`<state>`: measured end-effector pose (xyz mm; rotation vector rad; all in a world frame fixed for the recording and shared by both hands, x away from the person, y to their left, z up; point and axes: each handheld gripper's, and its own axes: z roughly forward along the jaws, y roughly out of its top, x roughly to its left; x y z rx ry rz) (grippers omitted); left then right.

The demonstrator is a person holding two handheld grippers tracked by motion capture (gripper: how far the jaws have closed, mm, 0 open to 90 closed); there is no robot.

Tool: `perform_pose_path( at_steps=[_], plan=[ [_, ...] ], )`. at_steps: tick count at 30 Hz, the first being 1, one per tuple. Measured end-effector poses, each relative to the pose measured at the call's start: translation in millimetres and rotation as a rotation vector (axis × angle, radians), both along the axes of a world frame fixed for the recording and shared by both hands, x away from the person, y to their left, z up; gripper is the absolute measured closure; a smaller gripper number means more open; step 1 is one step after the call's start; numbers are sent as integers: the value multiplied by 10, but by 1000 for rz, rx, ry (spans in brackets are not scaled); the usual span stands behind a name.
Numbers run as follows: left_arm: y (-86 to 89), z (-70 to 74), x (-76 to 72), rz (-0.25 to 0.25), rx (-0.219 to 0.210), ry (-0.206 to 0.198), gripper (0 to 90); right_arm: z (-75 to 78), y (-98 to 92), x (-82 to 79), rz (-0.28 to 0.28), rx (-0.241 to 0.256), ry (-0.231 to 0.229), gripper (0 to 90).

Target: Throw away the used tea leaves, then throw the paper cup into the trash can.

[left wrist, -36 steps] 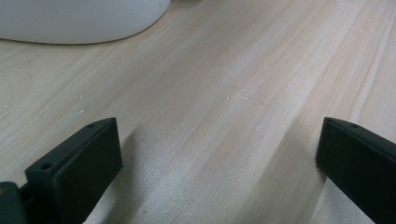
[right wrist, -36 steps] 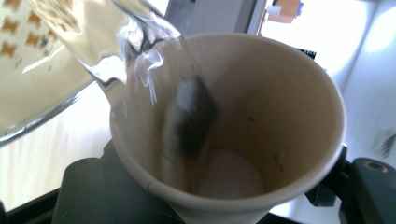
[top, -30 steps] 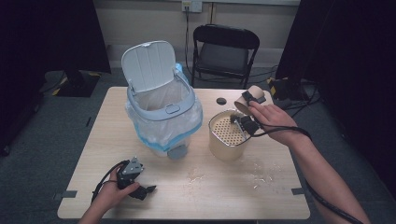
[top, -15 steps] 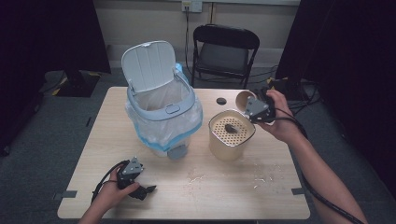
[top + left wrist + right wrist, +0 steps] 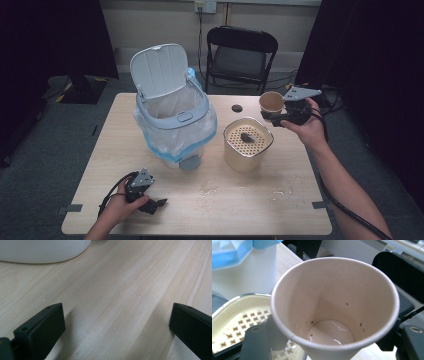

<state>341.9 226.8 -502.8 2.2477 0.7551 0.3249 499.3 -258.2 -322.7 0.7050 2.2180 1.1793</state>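
Jaws of the right gripper (image 5: 276,119) are clamped on a paper cup (image 5: 271,103), held between them w/ its mouth tipped toward the strainer bin (image 5: 247,150) below, while left gripper (image 5: 159,203) jaws are spread wide over bare table (image 5: 250,200).

Right gripper (image 5: 280,118) grips paper cup (image 5: 271,103) beside strainer pot (image 5: 247,143); left gripper (image 5: 150,202) rests — table (image 5: 260,200).

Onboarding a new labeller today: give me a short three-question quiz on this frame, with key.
1. True or false: the paper cup is full of liquid.
2. What lies on the strainer lid of the cream container?
3. The bin lid is: A open, B shut.

Key:
1. False: nearly empty, a few specks inside; right gripper holds it.
2. A small dark lump.
3. A.
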Motion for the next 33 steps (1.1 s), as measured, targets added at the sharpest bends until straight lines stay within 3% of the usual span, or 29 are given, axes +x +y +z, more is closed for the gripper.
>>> perform_pose_path(
  at_steps=[12, 14, 24, 33],
  plan=[
    [-5, -3, -4, 8, -10, 1, 0, 80, 59, 30, 33, 105, 92, 283],
    [-5, -4, -3, 7, -11, 1, 0, 125, 83, 39, 38, 93, 100, 283],
    [-4, -2, 0, 4, -8, -5, 0, 319, 248, 66, 82, 142, 168, 283],
    [4, 7, 3, -7, -2, 4, 0, 483, 457, 68, 118, 163, 181, 281]
  ],
)
